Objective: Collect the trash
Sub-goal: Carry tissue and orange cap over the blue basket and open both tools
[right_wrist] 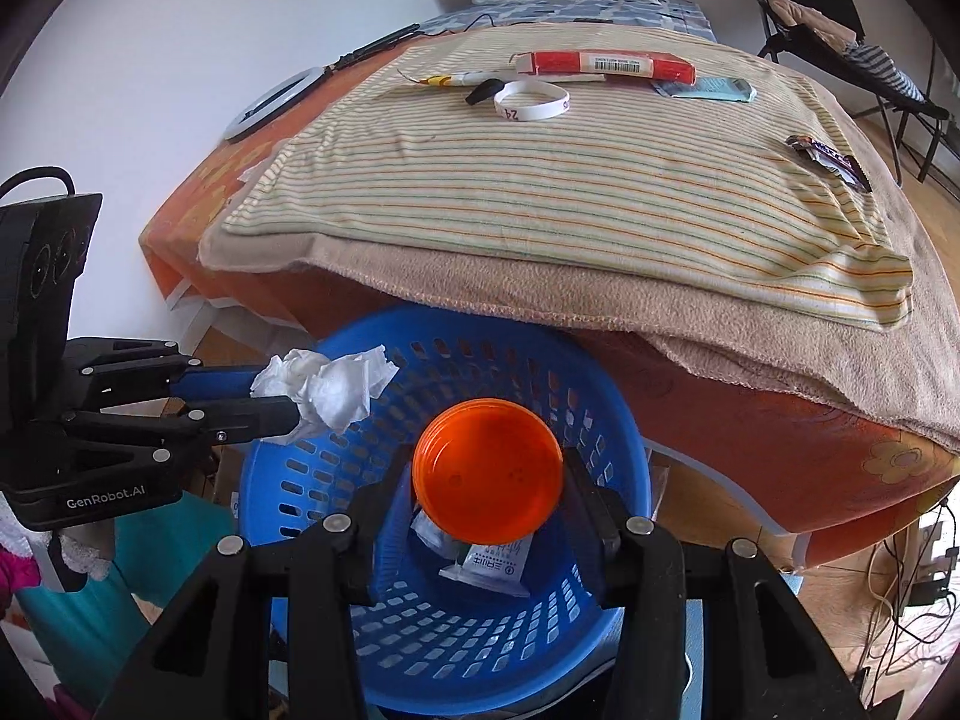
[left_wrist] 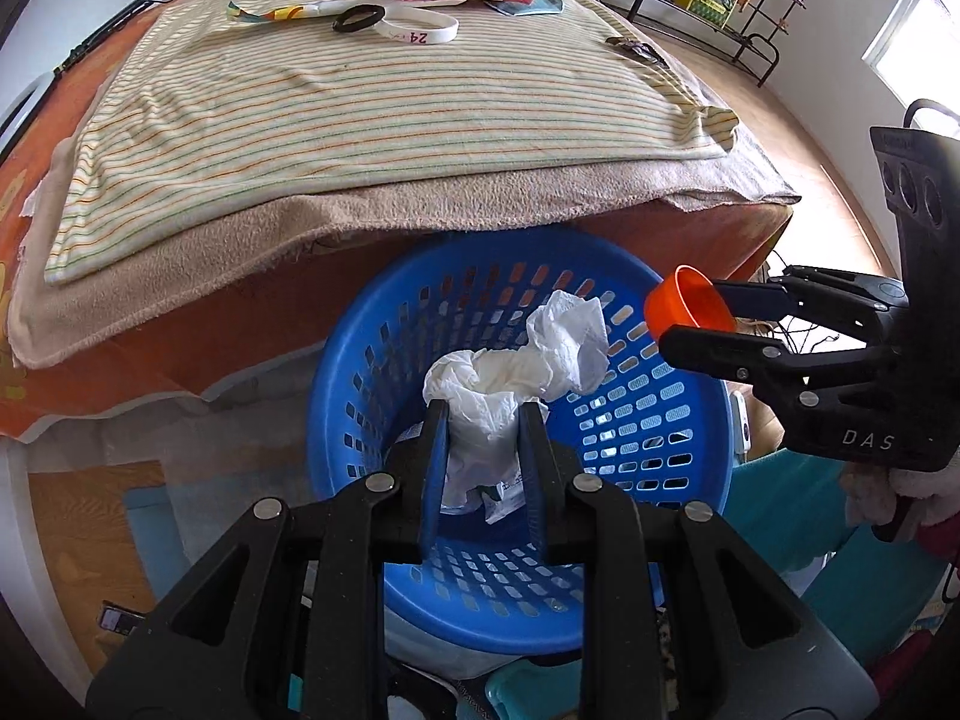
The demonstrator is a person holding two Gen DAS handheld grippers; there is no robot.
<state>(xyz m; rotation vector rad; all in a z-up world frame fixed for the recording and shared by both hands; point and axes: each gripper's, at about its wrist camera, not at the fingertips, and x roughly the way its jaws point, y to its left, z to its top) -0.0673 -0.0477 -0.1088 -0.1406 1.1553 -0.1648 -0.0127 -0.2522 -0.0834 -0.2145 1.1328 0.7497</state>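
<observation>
Both grippers hang over the blue laundry basket, which sits on the floor against the foot of the bed. The left gripper has its two fingers clamped on a crumpled white tissue, the paper bulging up and out past the fingertips, right above the basket's opening. Over on the other side, the right gripper pinches an orange plastic cap between its fingers, hollow side facing the camera, held above the basket's middle. Down in the basket's bottom lies a white sachet with printed text; a second scrap of white wrapper sits just beside it.

Up on the bed, the striped cloth carries more bits: a red-and-white carton along the far edge, a white wristband marked 24 near it, touching a black hair tie, a light blue packet just beside the carton, and a dark snack wrapper well apart, at the cloth's right edge.
</observation>
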